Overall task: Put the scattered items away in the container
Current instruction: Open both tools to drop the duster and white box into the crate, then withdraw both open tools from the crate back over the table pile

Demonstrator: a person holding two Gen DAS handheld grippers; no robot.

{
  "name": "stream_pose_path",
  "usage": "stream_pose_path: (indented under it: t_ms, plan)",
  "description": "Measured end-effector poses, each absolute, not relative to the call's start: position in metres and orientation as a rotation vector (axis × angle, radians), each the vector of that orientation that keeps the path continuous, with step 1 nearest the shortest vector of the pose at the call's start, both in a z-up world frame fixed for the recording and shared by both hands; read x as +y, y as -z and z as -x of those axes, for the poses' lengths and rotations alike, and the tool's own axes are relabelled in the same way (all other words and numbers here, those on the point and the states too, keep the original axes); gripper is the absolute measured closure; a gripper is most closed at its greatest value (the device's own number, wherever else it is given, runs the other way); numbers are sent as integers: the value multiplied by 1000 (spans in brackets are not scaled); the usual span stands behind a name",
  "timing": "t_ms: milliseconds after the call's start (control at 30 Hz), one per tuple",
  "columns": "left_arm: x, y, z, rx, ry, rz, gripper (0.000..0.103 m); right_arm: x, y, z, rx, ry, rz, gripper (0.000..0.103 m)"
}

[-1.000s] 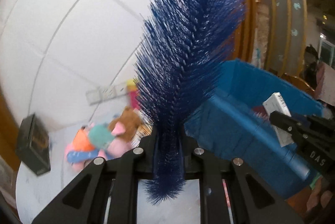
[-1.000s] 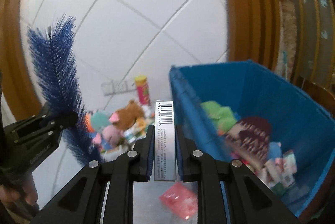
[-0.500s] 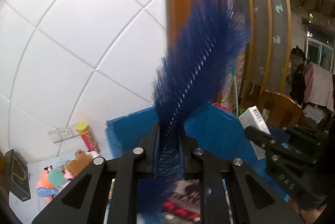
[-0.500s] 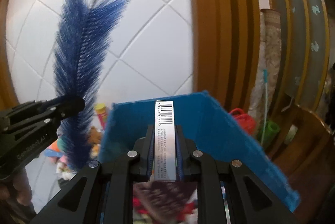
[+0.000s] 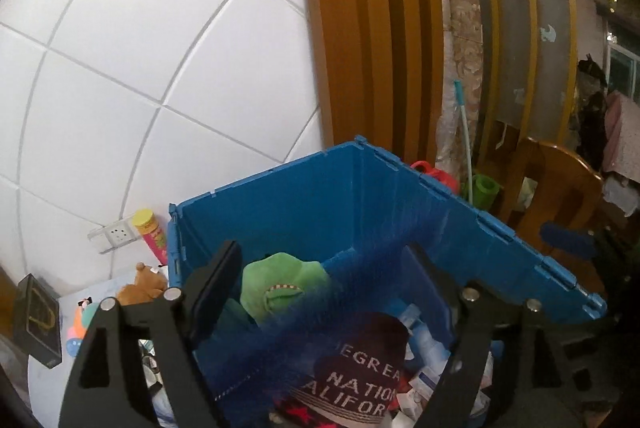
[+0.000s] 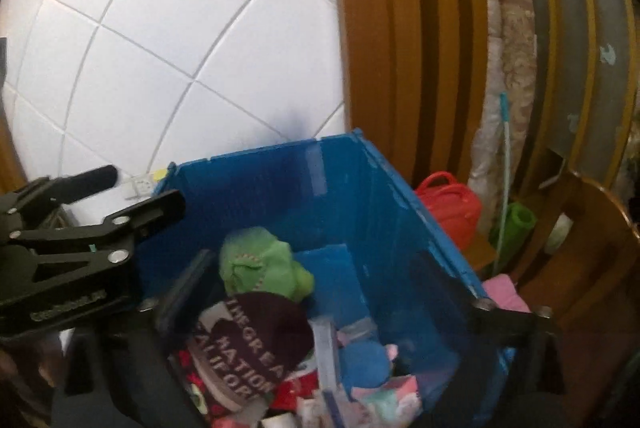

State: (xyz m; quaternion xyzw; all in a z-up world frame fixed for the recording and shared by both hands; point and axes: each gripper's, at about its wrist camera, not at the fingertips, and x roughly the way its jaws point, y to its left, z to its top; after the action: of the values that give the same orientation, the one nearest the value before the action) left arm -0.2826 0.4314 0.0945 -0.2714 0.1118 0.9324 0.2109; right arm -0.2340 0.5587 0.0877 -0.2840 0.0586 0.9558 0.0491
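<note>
A white tiled wall (image 5: 140,48) stands far left, wooden door trim (image 5: 360,28) beside it, a rolled rug (image 6: 508,76) leaning farther right.

Blue bin (image 5: 280,212) stands open-topped, its floor crowded by green plush (image 5: 280,288) and maroon cap (image 5: 360,368)

A pale tabletop (image 5: 42,386) shows at the left, against the tiled wall. On it stand the blue crate (image 5: 280,204), a black box (image 5: 38,320), a yellow-capped tube (image 5: 150,238), and some plush toys (image 5: 140,286).
</note>
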Motion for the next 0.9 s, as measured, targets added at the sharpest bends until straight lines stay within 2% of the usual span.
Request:
stream_pose_path:
  t_ms: [133,433,900]
  plan:
    - [424,-90,277,307,-2600,772,21,563,-77,230,197,-2901,867,1]
    - [398,-78,256,293,-2638,785,21,559,-70,210,184,-2889,819,0]
    - [325,-66,205,212,-2686,758,21,502,-61,169,158,-2902,789,0]
